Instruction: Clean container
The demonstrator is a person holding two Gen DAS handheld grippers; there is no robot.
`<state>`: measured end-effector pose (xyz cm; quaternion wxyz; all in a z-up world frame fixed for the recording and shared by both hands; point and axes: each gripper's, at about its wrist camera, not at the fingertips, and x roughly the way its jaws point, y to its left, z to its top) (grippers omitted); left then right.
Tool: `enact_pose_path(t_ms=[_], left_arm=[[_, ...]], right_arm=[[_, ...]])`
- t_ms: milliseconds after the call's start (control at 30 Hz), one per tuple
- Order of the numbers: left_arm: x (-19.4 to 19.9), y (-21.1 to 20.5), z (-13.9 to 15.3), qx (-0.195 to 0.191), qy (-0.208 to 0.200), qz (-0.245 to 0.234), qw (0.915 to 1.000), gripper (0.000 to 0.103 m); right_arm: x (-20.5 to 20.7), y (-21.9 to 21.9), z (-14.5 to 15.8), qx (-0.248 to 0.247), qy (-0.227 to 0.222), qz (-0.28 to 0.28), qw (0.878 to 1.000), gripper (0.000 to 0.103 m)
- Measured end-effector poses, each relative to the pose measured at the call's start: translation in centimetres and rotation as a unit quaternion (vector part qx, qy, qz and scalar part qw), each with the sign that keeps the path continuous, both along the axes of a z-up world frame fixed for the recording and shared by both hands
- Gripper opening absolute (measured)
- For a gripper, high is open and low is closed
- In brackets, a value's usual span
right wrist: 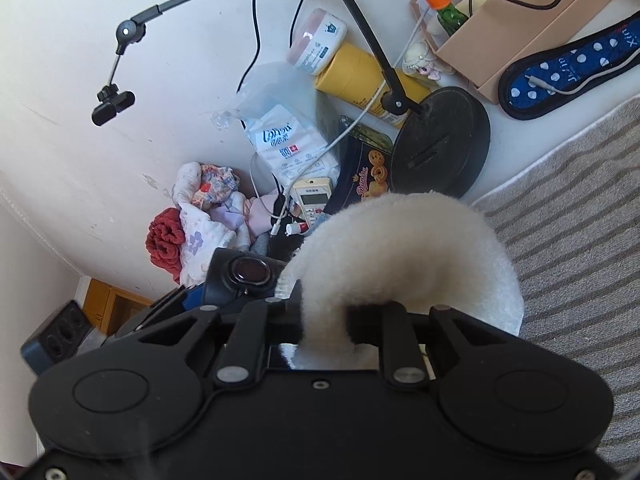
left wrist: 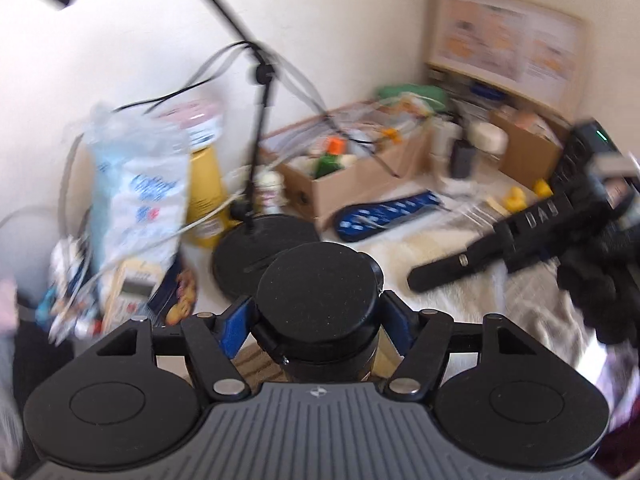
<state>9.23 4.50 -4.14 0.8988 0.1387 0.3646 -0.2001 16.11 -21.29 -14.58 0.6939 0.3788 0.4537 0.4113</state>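
A dark container with a round black lid (left wrist: pixel 318 288) stands upright between the blue pads (left wrist: pixel 232 328) of my left gripper (left wrist: pixel 316 320), which is shut on its body just below the lid. My right gripper (right wrist: pixel 328 320) is shut on a fluffy white cloth (right wrist: pixel 400 248) that bulges up in front of it and hides the fingertips. In the left wrist view the right gripper (left wrist: pixel 424 278) reaches in from the right, held by a black-gloved hand (left wrist: pixel 592 280), a short way from the container. The container itself is hidden in the right wrist view.
A black stand with a round base (left wrist: pixel 248 248) is just beyond the container. A cardboard box (left wrist: pixel 340 184), a blue dotted insole (left wrist: pixel 384 212), a yellow tube (left wrist: pixel 206 188) and a plastic bag (left wrist: pixel 136 184) crowd the back. Striped grey fabric (right wrist: pixel 568 220) covers the near surface.
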Motion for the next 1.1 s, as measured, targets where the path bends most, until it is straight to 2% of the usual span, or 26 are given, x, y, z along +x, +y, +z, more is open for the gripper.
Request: enact_pose_path(t_ms=[67,133,200,300,333,467,600,733,800,867,1033,1100], left_arm=[[0.2,0.9,-0.1,0.008,-0.004,-0.100,0.9949,0.067],[1.1,1.7,0.2,0.008,0.013,-0.138,0.9904,0.067],[1.8,2.1,0.5,0.012,0.018,-0.149,0.9886,0.067],[1.4,1.4,0.9,0.015,0.027,-0.127,0.9914,0.068],[1.0,1.1,1.0,0.009,0.022,-0.108,0.9939,0.071],[0.1,0.5,1.2,-0.030,0.016,0.006,0.9994,0.076],[-0.4,0.3,0.7,-0.059,0.014,0.097,0.9934,0.078],[-0.6,1.0,0.3,-0.082,0.014,0.161,0.9835,0.078],[-0.5,1.4,0.1,-0.089,0.017,0.163,0.9824,0.078],[-0.4,1.5,0.1,-0.088,0.018,0.148,0.9849,0.076],[0.2,1.8,-0.3,-0.079,0.017,0.064,0.9946,0.076],[0.5,2.3,-0.4,-0.084,0.022,0.034,0.9956,0.075]], right_arm=[[-0.1,-0.3,0.2,0.003,-0.001,-0.005,1.000,0.017],[-0.3,-0.6,0.4,0.005,-0.003,-0.009,1.000,0.017],[-0.3,-0.7,0.5,0.004,-0.005,-0.011,1.000,0.017],[-0.4,-0.8,0.7,0.005,-0.006,-0.013,1.000,0.017],[-0.4,-0.9,0.8,0.005,-0.008,-0.013,1.000,0.017],[-0.2,-0.9,1.4,0.010,-0.016,-0.009,1.000,0.017],[0.0,-0.7,1.9,0.012,-0.021,-0.004,1.000,0.017],[0.3,-0.5,2.0,0.009,-0.023,0.003,1.000,0.017],[0.3,-0.5,1.9,0.009,-0.023,0.004,1.000,0.017],[0.3,-0.6,1.9,0.010,-0.023,0.003,1.000,0.017],[0.2,-1.0,2.2,0.016,-0.030,0.003,0.999,0.017],[0.3,-1.2,2.6,0.026,-0.035,0.006,0.999,0.017]])
